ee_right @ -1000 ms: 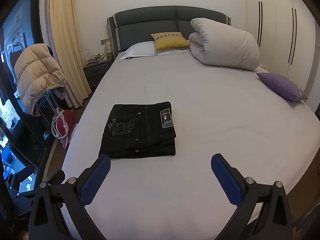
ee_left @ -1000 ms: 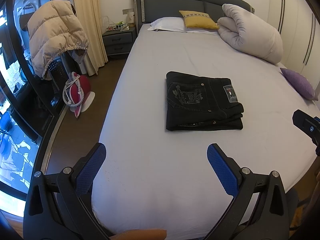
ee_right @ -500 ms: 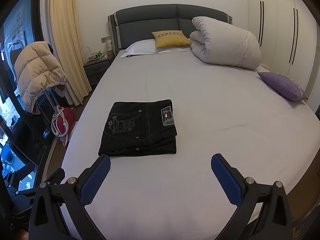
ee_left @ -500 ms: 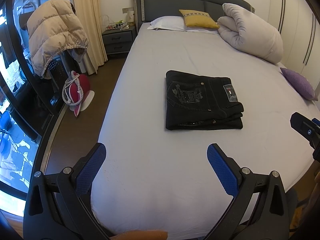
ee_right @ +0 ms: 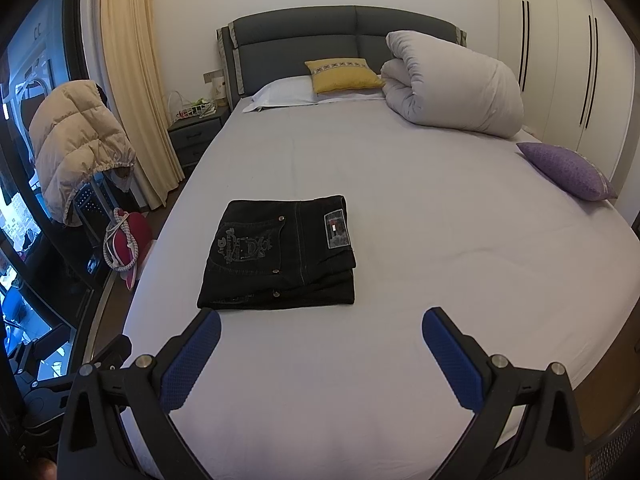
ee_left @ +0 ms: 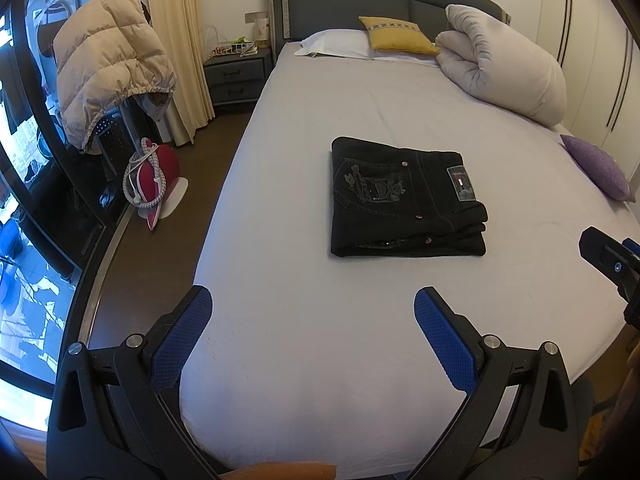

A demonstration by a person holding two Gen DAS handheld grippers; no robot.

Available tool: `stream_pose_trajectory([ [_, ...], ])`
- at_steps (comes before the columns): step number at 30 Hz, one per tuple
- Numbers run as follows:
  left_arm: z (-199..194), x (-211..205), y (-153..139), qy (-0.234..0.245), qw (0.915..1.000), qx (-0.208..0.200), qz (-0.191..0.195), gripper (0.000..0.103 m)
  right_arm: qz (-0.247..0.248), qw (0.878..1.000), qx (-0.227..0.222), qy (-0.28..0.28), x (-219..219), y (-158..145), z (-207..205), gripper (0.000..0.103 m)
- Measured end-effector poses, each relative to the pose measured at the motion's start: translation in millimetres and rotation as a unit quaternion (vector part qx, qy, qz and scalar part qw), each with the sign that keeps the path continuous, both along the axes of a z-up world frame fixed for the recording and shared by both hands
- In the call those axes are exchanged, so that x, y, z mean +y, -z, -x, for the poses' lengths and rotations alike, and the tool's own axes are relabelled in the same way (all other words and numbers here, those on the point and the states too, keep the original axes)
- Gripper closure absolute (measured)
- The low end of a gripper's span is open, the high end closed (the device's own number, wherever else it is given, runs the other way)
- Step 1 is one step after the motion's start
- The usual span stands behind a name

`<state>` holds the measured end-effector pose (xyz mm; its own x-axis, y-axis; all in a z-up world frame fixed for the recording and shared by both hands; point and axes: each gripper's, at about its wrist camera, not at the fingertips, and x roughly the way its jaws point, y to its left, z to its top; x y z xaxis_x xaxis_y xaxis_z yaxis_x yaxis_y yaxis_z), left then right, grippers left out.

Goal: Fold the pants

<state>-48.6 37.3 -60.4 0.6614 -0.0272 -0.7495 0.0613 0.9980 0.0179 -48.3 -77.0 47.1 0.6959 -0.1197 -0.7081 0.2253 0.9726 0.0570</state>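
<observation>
Two tongs: both are seen held back over the near end of the bed [ee_left: 400, 92], neither touching anything.
Left tongs [ee_left: 312, 312]: spread wide, nothing between the blue pads; aimed across the sheet with the pants ahead and slightly to the right.
Right tongs [ee_right: 320, 330]: spread wide and empty as well; the left fingertip is seen just short of the near left corner of the pants, apart from the cloth.
Pants [ee_left: 406, 198]: a compact black rectangle lying flat on the sheet, left of the bed's middle, with the embroidered pocket and the waist label facing up and the stacked layers showing along the near edge.
Change over the last second: almost none is found. The pants are matched in place and shape across the earlier views; only a small drift of the two cameras is noticed, and the jaws are kept as wide as before.
Meaning for the task: the folding is judged complete, since no leg or waistband is left loose and no grip is being sought; the moment is read as a pause after release.
Remaining concern: the top layer at the right near corner is seen slightly stepped, so a light tidying could be wanted, though this is only a judgement.
Surroundings: a rolled duvet [ee_right: 452, 84] and a purple cushion [ee_right: 568, 170] are kept well apart from the pants.
</observation>
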Motion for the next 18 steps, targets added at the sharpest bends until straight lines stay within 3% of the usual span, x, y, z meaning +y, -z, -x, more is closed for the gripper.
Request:
stream_pose_trajectory([
  [18, -1.2, 0.0, 3.7, 0.001, 1.0, 0.007, 0.003, 0.0, -0.002, 1.0, 0.008, -0.004, -1.2, 8.3, 1.3, 0.0],
])
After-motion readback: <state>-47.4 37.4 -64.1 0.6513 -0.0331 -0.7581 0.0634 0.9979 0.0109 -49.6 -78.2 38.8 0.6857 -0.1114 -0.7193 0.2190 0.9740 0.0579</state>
